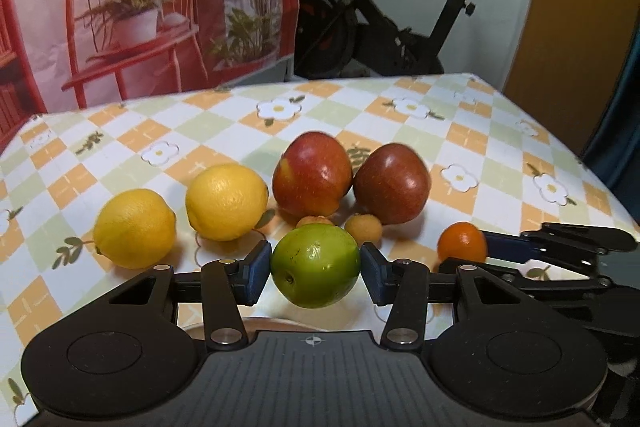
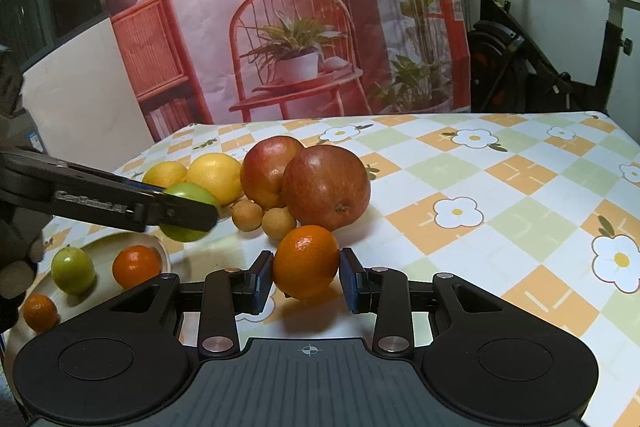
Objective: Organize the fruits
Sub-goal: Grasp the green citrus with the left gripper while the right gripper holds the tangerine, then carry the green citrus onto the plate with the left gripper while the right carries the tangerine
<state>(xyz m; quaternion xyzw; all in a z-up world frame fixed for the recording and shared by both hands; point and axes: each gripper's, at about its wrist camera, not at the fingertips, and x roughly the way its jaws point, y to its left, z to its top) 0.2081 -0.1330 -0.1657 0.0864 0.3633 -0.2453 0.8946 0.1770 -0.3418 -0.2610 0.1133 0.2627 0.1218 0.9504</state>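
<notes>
My left gripper (image 1: 316, 269) is shut on a green fruit (image 1: 316, 259), its blue pads pressed on both sides, just above the table. In the right wrist view that left gripper (image 2: 188, 213) reaches in from the left with the green fruit (image 2: 188, 193), over the far edge of a pale plate (image 2: 120, 237). My right gripper (image 2: 306, 277) is shut on a small orange (image 2: 306, 259), held slightly off the cloth. On the plate lie a green fruit (image 2: 73, 270) and two small oranges (image 2: 137, 265) (image 2: 40, 311).
On the checked flower tablecloth (image 1: 460, 131) sit two lemons (image 1: 135, 228) (image 1: 226, 202), two red apples (image 1: 313, 175) (image 1: 392, 183) and two small tan fruits (image 1: 363, 228), bunched together. An exercise bike (image 1: 360, 27) and a printed backdrop stand behind the table.
</notes>
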